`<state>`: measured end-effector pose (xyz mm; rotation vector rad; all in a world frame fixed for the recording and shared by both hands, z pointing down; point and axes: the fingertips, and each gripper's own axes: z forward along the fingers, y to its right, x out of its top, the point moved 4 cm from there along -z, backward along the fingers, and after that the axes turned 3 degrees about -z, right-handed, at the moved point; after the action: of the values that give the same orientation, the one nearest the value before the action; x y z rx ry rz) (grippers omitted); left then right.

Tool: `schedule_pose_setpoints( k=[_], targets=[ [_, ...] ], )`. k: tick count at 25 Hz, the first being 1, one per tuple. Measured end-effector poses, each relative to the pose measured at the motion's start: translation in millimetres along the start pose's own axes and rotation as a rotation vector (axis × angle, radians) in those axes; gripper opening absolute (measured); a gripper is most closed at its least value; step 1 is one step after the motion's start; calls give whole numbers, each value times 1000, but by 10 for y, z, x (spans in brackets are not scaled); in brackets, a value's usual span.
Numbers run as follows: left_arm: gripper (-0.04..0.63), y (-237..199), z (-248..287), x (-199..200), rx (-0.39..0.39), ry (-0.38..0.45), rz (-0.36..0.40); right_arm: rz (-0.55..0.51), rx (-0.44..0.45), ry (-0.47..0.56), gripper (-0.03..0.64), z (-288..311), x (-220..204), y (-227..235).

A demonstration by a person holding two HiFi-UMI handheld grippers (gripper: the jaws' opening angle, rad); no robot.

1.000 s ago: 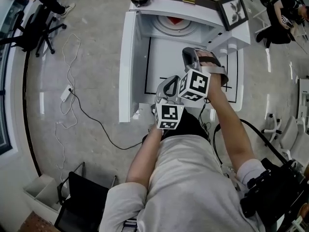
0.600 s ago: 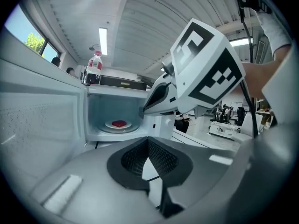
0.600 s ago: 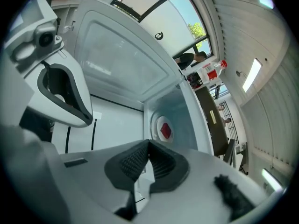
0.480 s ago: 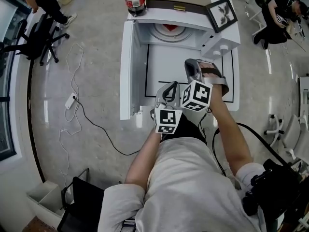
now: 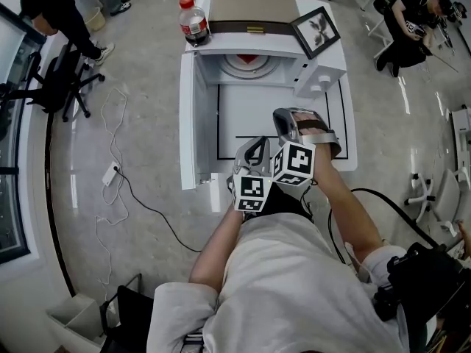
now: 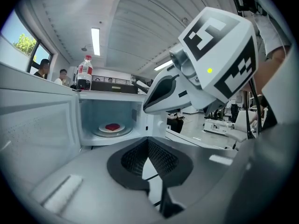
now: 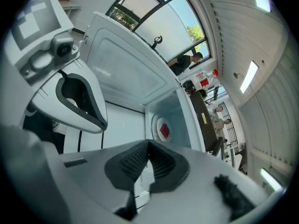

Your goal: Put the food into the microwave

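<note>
The white microwave [image 5: 324, 68] stands open, its door [image 5: 190, 123] swung out to the left. Inside, a red piece of food [image 5: 249, 59] lies on a white plate [image 6: 100, 130] on the turntable; the food [image 7: 164, 130] also shows in the right gripper view. Both grippers hover in front of the opening, above the table and close to the person's body. My left gripper [image 5: 257, 144] is shut with nothing between its pads [image 6: 135, 155]. My right gripper [image 5: 283, 120] is just right of it, a little nearer the microwave, and is also shut and empty.
A cola bottle [image 5: 193, 20] and a picture frame [image 5: 314, 29] stand on top of the microwave. The white table [image 5: 250, 116] carries a black outlined rectangle. A cable with a power strip [image 5: 110, 173] lies on the floor at left, near an office chair [image 5: 59, 72]. People stand far off.
Both grippers have lifted a little and drawn back slightly from the microwave, staying shut. The head view has shifted, so the microwave now sits lower in the picture.
</note>
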<state>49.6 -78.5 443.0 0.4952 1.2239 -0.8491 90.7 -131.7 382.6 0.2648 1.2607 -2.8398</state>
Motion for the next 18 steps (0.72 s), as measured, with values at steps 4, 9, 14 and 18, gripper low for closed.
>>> schedule_pose_setpoints(
  k=[4,9,14,18],
  targets=[
    [8,2,-51,77,8,18,11,-5,-12,1,11,-93,9,-18],
    [7,9,-92,94,6,23,13,-22,-24,4,11,-167,39,-49],
    [6,-8,-112,88,12,26,8,-32,-29,12,9,-173,85,-65],
    [8,-20,-107,93,10,30,3,-37,-30,15,9,-153,101,-63]
  ],
)
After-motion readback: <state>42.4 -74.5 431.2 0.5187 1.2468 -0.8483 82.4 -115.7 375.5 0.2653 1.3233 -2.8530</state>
